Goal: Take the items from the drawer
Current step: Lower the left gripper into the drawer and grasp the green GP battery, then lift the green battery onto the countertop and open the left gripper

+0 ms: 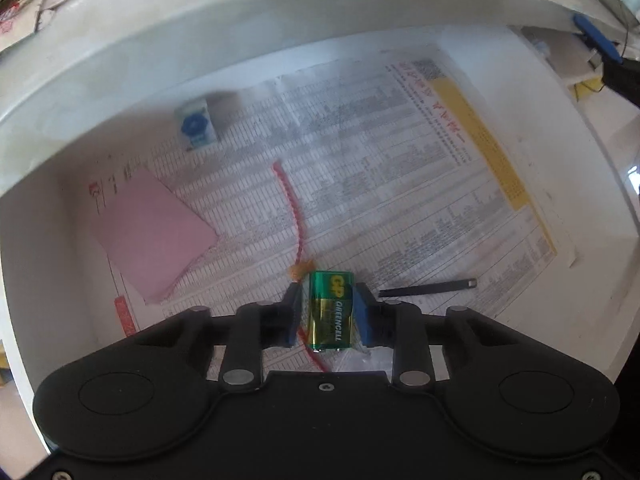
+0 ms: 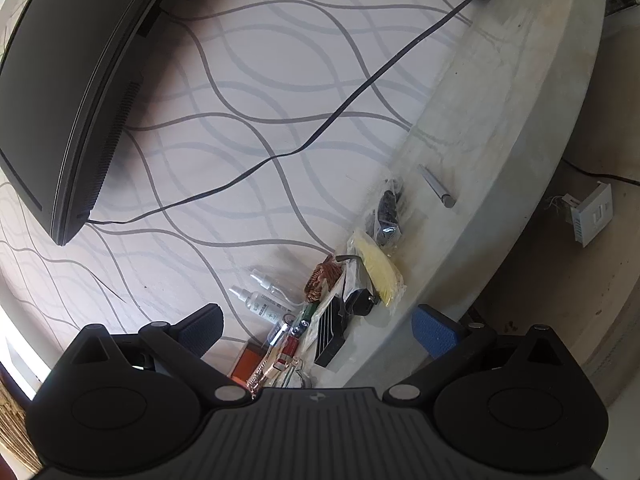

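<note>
Gripping a green battery [image 1: 330,312] between both pads, left gripper [image 1: 329,314] sits low in the white drawer [image 1: 120,80], near edge. Right gripper [image 2: 318,330]: jaws wide apart, empty, above desk clutter [image 2: 320,312].

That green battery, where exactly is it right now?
In the left wrist view the green battery sits low in the middle, inside the white drawer, squeezed between the left gripper's blue pads, on the printed paper over the red strip.
</note>
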A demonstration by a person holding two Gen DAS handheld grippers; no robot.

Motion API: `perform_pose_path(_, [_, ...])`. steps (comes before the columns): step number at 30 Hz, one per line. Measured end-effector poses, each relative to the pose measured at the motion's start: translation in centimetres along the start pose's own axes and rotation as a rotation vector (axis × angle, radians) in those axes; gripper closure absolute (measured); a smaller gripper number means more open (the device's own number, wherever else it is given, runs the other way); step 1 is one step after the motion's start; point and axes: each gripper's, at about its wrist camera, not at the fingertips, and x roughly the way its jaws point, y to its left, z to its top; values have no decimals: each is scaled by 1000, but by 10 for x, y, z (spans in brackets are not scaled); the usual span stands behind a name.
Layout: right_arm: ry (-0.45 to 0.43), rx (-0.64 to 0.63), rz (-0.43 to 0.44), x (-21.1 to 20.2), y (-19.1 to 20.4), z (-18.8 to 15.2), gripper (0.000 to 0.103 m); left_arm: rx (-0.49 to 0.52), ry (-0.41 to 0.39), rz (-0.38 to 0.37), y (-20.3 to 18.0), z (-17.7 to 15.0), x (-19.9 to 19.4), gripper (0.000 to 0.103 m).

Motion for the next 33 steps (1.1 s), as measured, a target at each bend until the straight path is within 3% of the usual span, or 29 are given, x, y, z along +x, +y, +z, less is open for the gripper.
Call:
perform_pose_path(1, [1,3,1,0,0,0,0,7,6,8,-2,0,1,69])
perform_pose_path(3, [7,7,4,1,-1,0,0,10,17,19,-4,1,3,45])
perform_pose_path(4, [9,8,5,2,-1,0,0,14,21,24,-6,1,5,45])
perform_pose_path(8, [6,7,6,1,-1,0,0,13,20,38,-9,2,10,59])
perform_pose_path(9, [4,9,5,1,-1,0,0,16,15,47,-11,1,10,74])
perform_pose_path(10, [3,10,3,0,-2,0,0,22,14,58,-11,1,10,79])
perform_pose_path(16, [2,14,-3,1,-3,1,0,35,-15,68,-10,1,-5,79])
perform_pose_path(22, [6,18,-2,2,-3,1,0,51,-94,22,-9,12,-45,79])
perform_pose_path(29, [3,25,-1,3,-4,2,0,9,-273,-17,-2,39,-103,79])
perform_pose_path(33, [3,30,2,3,-5,2,0,27,-385,36,3,64,-133,79])
